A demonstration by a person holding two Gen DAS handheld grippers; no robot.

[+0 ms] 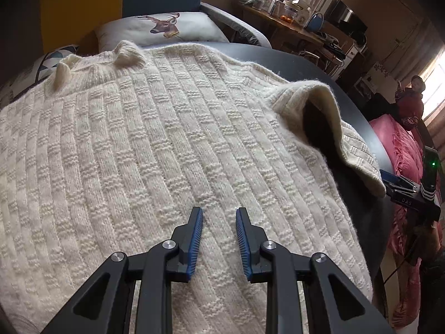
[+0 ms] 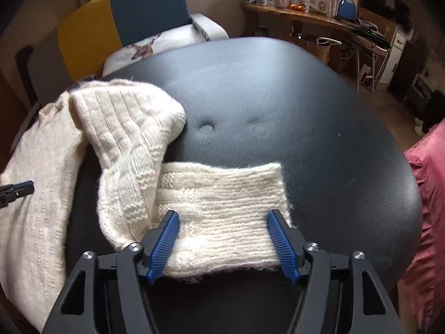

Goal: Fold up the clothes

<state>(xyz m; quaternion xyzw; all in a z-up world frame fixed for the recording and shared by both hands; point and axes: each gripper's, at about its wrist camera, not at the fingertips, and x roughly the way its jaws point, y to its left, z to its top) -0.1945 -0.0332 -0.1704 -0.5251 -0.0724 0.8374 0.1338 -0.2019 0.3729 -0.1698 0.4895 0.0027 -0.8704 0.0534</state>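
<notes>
A: Where's the sweater [image 1: 155, 139] right now?

B: Spread flat on the dark tabletop [image 2: 278, 89], collar at the far end near the deer pillow [image 1: 164, 26]. One sleeve [image 2: 125, 139] arches up off the right side of the body, and its cuff [image 2: 222, 194] lies flat on the bare tabletop.

A: And the claws?

B: The left claw [image 1: 218, 217] hangs over the lower middle of the body, its two blue pads apart, holding nothing. The right claw [image 2: 224, 220] is spread wide, with the cuff lying between its fingers [image 2: 164, 239]. The pads stand at either edge of the ribbing, but I wouldn't call it clamped; they look merely beside it.

A: How will the thing handle?

B: It's a thick, fuzzy knit, so I'd judge it soft, floppy and fairly heavy for a garment. It should drape and sag wherever it's unsupported, and stretch if tugged. The fuzz should grip the ribbed pads well, so slipping seems unlikely; snagging a loop is the likelier trouble.

A: Best place to take hold?

B: The ribbed cuff, pinched through both layers. It's the firmest part of the sleeve and should carry it across the body without dragging the rest.
</notes>
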